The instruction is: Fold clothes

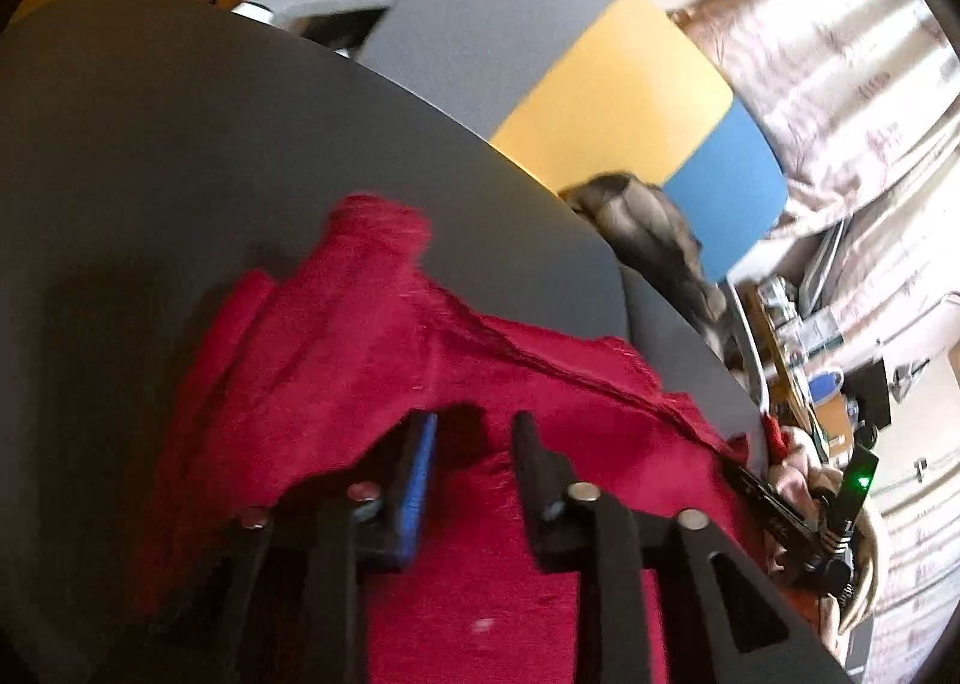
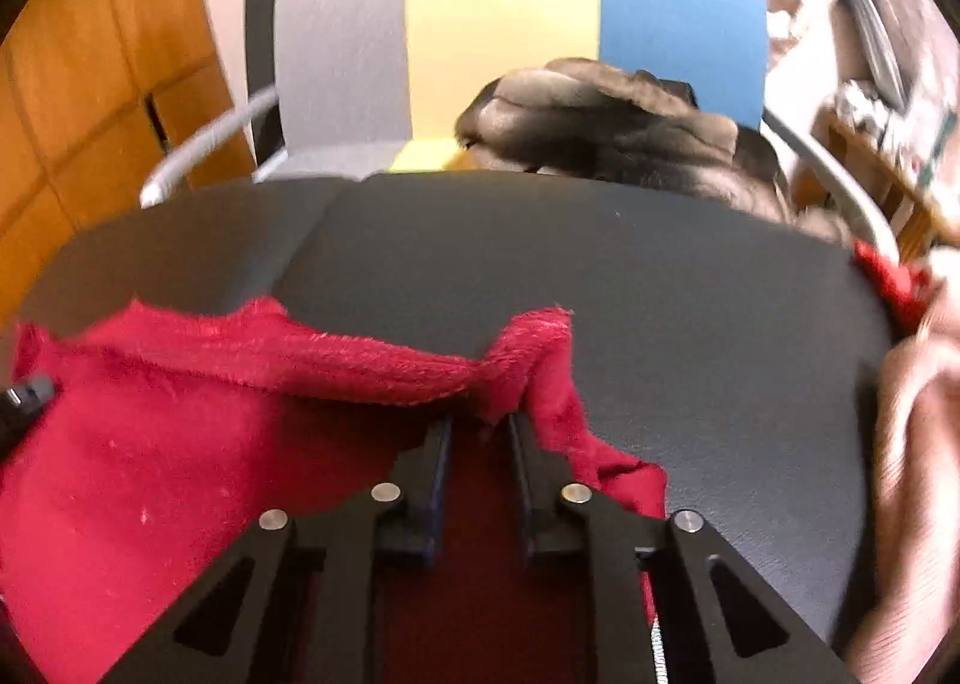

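A red fleece garment (image 1: 384, 360) lies rumpled on the dark grey table (image 1: 180, 132). My left gripper (image 1: 474, 426) sits over the cloth with its jaws a little apart; red fabric shows between and under the fingers. In the right wrist view the same red garment (image 2: 180, 432) spreads to the left, with a raised folded edge (image 2: 528, 348) bunched at the fingertips. My right gripper (image 2: 480, 426) has its jaws narrowly apart with the cloth edge pinched at the tips. The other gripper's tip (image 2: 24, 396) shows at the left edge.
A chair with grey, yellow and blue panels (image 2: 498, 18) stands behind the table, with a dark grey garment (image 2: 600, 120) on its seat. A pink garment (image 2: 912, 444) lies at the table's right edge (image 2: 864, 288). Cluttered shelves (image 1: 804, 360) stand to the right.
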The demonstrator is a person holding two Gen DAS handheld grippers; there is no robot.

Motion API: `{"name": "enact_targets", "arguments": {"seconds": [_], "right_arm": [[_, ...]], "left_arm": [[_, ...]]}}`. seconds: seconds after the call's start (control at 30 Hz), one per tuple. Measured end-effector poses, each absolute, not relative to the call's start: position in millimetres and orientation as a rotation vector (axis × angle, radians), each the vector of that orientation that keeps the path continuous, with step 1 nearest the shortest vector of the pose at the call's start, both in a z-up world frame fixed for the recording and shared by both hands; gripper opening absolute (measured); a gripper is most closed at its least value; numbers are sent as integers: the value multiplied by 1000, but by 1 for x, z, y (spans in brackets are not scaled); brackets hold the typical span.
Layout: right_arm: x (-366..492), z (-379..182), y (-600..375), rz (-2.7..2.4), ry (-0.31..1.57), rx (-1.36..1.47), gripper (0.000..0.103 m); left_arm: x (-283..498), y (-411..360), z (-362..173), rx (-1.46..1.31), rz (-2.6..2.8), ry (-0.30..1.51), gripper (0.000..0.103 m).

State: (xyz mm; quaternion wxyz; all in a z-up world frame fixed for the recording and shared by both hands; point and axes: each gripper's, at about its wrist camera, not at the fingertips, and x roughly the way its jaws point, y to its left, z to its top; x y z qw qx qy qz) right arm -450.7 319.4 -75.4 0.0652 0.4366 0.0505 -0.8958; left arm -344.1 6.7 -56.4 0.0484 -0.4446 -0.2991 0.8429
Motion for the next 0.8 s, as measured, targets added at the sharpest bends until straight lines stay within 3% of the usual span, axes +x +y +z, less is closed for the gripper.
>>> {"name": "enact_targets", "arguments": {"seconds": [0.07, 0.1, 0.23, 0.27, 0.33, 0.4, 0.5, 0.67, 0.8], "right_arm": [[-449, -64, 305, -2712, 295, 1252, 58], [-448, -59, 298, -2714, 366, 1218, 68], [-468, -65, 302, -2689, 449, 1352, 68], [-477, -74, 312, -2663, 351, 1434, 68], [-487, -87, 347, -2644, -31, 1479, 77], [-487, -87, 367, -2643, -204, 1443, 73], [-478, -73, 374, -2687, -144, 1414, 67], [-416, -32, 402, -2710, -249, 1246, 67], [-358, -31, 418, -2633, -303, 1282, 78]], "left_arm": [[-352, 0, -53, -1393, 2596, -895, 27], [-356, -4, -52, -1411, 2613, -887, 27], [-366, -36, -60, -1440, 2650, -865, 26], [-367, -38, -63, -1420, 2648, -864, 26], [-368, -42, -69, -1377, 2646, -876, 24], [-365, -46, -64, -1377, 2631, -936, 21], [-358, -50, -53, -1376, 2626, -1014, 25], [-321, -31, -35, -1271, 2703, -938, 27], [-283, -7, -39, -1230, 2690, -787, 27]]}}
